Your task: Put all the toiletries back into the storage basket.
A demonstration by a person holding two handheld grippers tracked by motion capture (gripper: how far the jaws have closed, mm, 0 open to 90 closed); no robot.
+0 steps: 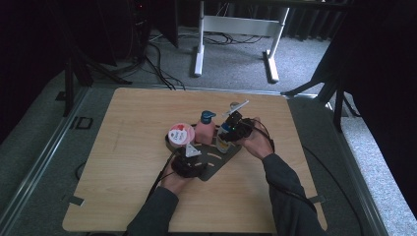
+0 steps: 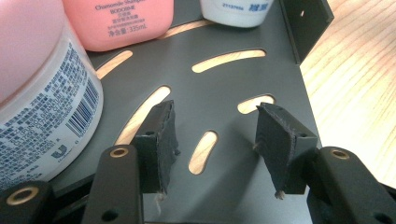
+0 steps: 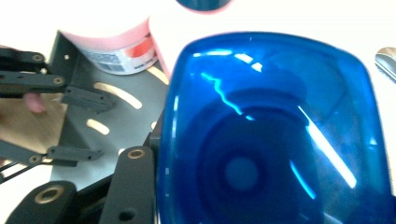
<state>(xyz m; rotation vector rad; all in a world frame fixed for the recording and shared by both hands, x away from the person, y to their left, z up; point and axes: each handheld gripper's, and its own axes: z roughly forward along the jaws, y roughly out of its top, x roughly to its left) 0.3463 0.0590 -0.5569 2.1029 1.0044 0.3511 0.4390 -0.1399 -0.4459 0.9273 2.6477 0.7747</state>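
Right gripper was clamped on the blue-capped bottle at right of the rack; a tilt might topple the pink bottle. Left gripper stood apart, empty.

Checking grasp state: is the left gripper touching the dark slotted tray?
Cannot tell. In the left gripper view the left gripper has open jaws over the dark slotted tray, nothing between them, but no gap or contact shows plainly.

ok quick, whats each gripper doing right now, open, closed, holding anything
left gripper: open, nothing between its fingers, over the dark slotted tray.
right gripper: closed on the blue-capped bottle.
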